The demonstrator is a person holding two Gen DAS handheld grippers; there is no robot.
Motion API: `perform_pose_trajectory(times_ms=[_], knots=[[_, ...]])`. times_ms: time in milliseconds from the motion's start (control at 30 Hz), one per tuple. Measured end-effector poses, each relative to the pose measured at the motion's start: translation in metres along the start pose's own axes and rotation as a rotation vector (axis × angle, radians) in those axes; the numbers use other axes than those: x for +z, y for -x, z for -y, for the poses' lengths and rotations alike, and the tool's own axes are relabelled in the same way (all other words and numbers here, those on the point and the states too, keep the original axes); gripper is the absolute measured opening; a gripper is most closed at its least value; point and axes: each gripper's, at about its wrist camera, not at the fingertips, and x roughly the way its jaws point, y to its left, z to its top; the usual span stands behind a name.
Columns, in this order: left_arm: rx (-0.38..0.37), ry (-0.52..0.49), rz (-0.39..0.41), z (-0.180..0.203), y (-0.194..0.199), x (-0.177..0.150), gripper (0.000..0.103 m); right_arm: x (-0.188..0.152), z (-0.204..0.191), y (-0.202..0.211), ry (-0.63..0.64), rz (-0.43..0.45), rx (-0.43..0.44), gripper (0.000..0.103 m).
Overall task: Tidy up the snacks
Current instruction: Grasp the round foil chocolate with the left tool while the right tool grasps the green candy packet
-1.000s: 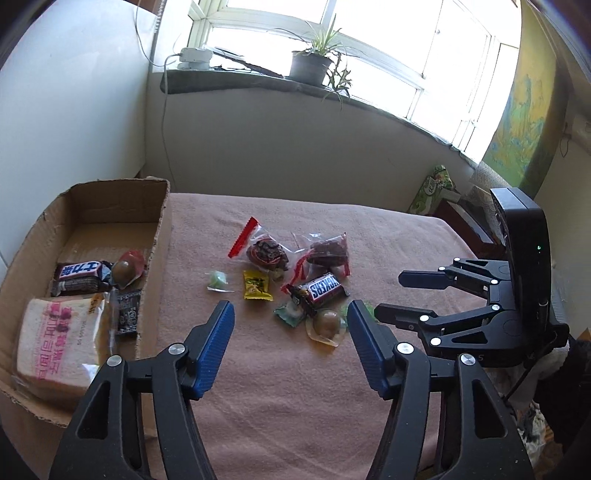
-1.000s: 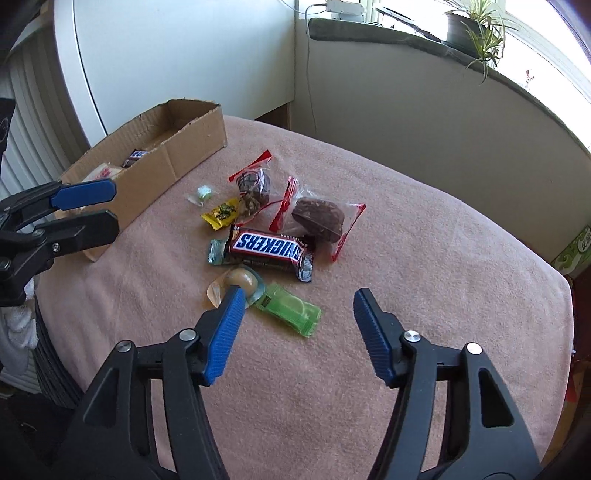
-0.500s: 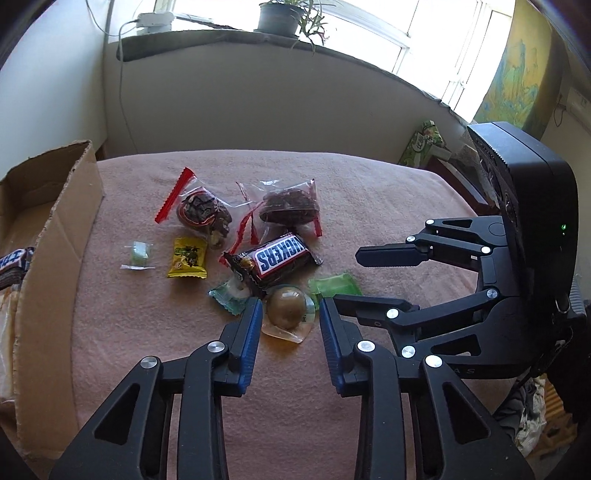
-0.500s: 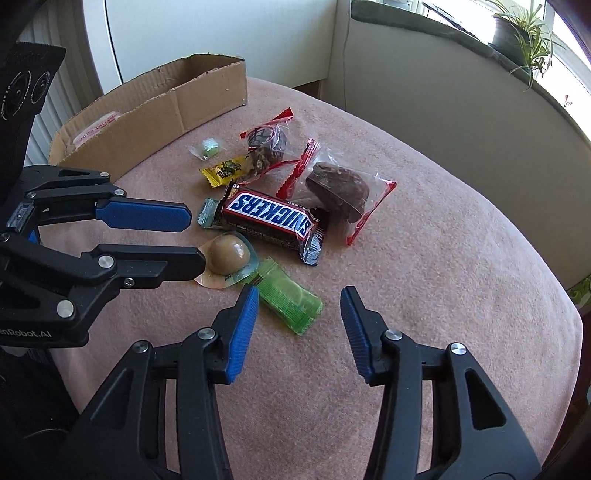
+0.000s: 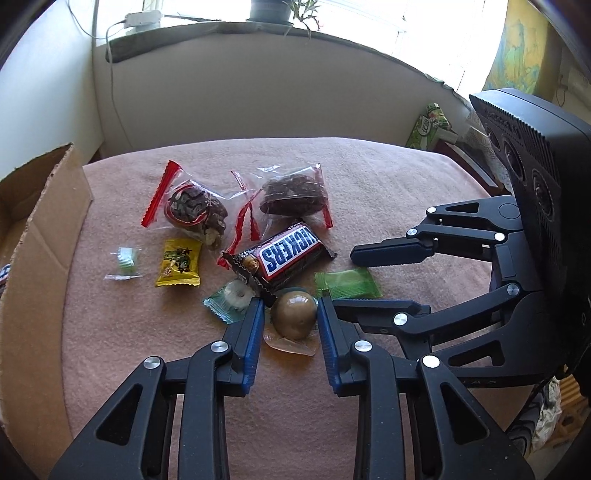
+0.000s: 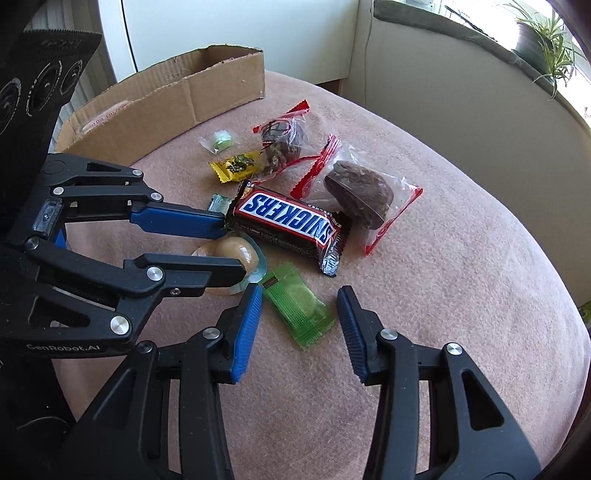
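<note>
Loose snacks lie on the pink cloth beside a cardboard box (image 5: 44,221) (image 6: 166,99). My left gripper (image 5: 290,308) (image 6: 225,247) is low on the cloth, jaws closing around a brown ball snack (image 5: 293,319) (image 6: 238,249) in a clear wrapper. A thin gap still shows at the left pad. My right gripper (image 6: 299,295) (image 5: 360,280) is also closing, and straddles a green packet (image 6: 295,310) (image 5: 347,284) without touching it. A Snickers bar (image 5: 288,254) (image 6: 288,218) lies just beyond both.
Two red-edged clear bags of dark cakes (image 5: 195,210) (image 5: 293,194), a yellow candy (image 5: 179,262), a small green candy (image 5: 125,256) and a ring candy (image 5: 234,295) lie on the cloth. The two grippers nearly touch. A wall and a windowsill with a plant (image 5: 266,9) stand behind.
Both grippers have sunk toward the snacks and their jaws have narrowed. The left has come in around the brown ball, the right around the green packet.
</note>
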Motion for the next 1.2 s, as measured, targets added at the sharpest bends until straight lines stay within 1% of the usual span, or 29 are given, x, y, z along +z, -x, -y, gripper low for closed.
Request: perform_pose_trajectory(times_ms=[33,100,167,233,300,333,433,733,900,1200], knots=[[-0.003,-0.005,-0.002,0.001,-0.001,0.0,0.024,0.0,0.0,0.001,-0.001,0.0,0.003,0.041],[0.0,-0.02,-0.005,0.003,-0.001,-0.001,0.024,-0.002,0.0,0.002,0.001,-0.001,0.006,0.038],[-0.005,-0.031,-0.014,0.003,-0.003,-0.002,0.024,-0.003,0.0,0.003,0.007,-0.006,0.011,0.037],[-0.004,-0.032,-0.013,0.005,-0.003,-0.001,0.024,-0.004,0.0,0.005,0.011,-0.013,0.015,0.033],[0.006,-0.044,-0.009,0.007,-0.003,-0.002,0.024,-0.003,0.001,0.005,0.007,-0.02,0.009,0.027],[0.014,-0.053,-0.005,0.008,-0.003,-0.003,0.024,-0.004,0.001,0.006,0.004,-0.021,0.006,0.026],[0.028,-0.069,0.001,0.013,-0.005,-0.002,0.024,-0.005,0.001,0.007,-0.013,-0.022,-0.002,0.025],[-0.022,-0.032,0.015,0.011,0.011,-0.008,0.023,-0.013,0.004,0.022,-0.098,0.011,-0.014,0.025],[-0.032,-0.027,0.044,0.014,0.027,-0.009,0.023,-0.016,0.004,0.033,-0.13,0.031,-0.029,0.025],[-0.031,0.003,0.109,0.003,0.058,-0.012,0.023,-0.018,0.0,0.057,-0.179,0.078,-0.047,0.025]])
